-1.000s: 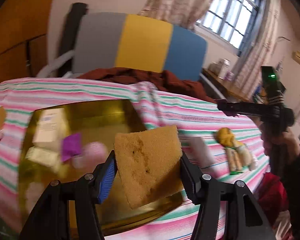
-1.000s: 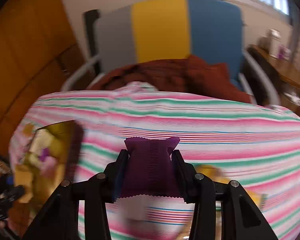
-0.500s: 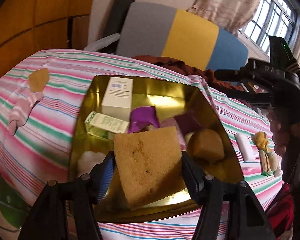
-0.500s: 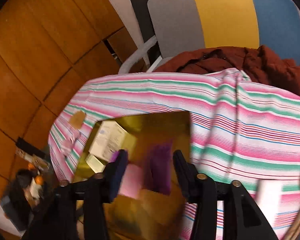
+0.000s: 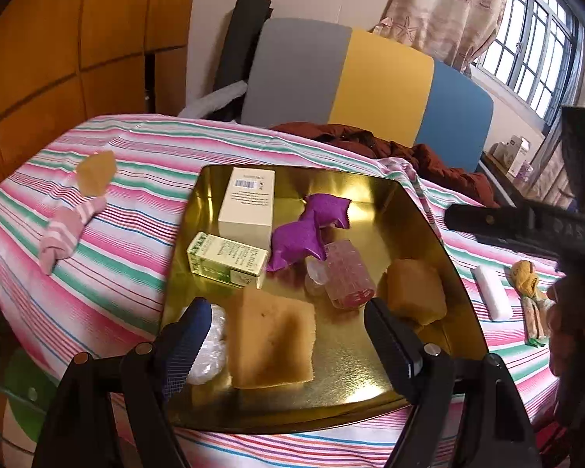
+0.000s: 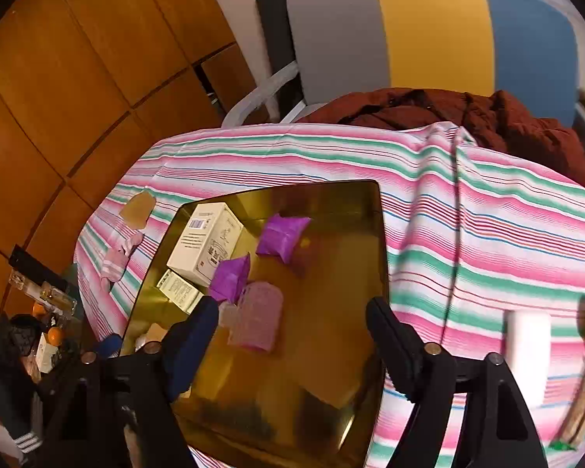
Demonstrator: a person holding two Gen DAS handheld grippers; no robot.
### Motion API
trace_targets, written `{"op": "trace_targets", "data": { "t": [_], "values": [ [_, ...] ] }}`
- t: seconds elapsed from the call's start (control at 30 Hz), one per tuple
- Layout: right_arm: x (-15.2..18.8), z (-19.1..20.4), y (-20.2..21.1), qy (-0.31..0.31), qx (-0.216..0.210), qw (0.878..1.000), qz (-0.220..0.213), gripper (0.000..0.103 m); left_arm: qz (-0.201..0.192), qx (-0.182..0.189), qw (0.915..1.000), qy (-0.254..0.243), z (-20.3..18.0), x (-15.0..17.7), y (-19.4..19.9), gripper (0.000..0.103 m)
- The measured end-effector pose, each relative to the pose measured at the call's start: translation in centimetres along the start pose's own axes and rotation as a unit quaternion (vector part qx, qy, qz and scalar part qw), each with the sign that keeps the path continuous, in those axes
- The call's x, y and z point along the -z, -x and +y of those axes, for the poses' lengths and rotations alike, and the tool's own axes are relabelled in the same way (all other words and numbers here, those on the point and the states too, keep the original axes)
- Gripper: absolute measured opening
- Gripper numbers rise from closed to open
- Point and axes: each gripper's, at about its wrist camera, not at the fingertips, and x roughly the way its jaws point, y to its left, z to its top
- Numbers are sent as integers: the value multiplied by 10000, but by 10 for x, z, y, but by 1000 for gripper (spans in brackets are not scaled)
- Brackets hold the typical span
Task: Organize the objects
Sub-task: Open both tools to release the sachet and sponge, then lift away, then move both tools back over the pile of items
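A gold tray (image 5: 374, 390) (image 6: 331, 351) lies on the striped tablecloth. It holds two purple pouches (image 5: 298, 240) (image 6: 282, 234), a white box (image 5: 249, 206), a green box (image 5: 226, 259), a pink block (image 5: 347, 273), a small sponge (image 5: 415, 290) and a big tan sponge (image 5: 271, 343). My left gripper (image 5: 284, 335) is open over the tray's near edge, with the big sponge lying loose between its jaws. My right gripper (image 6: 292, 331) is open and empty above the tray's right part.
On the cloth left of the tray lie a pink striped sock (image 5: 64, 234) and a tan scrap (image 5: 95, 171). To the right lie a white bar (image 5: 493, 292) and wrapped snacks (image 5: 530, 296). A chair with a brown garment (image 6: 448, 113) stands behind the table.
My left gripper opened and the big sponge dropped into the tray. My right gripper moved left over the tray, opened and let the purple pouch fall in.
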Motion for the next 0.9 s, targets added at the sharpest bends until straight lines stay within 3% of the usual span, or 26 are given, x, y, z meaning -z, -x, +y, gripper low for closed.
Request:
{"op": "trace_targets", "data": {
  "t": [0.4, 0.53, 0.9],
  "values": [
    [44, 11, 29, 137, 755, 9961, -444, 92, -166, -503, 9986, 14, -3, 5, 16, 82],
    [57, 13, 37, 173, 946, 9936, -591, 97, -145, -543, 9984, -46, -6, 7, 18, 82],
    [80, 5, 47, 174, 1144, 9907, -709, 97, 3, -373, 9989, -278, -25, 17, 16, 82]
  ]
}}
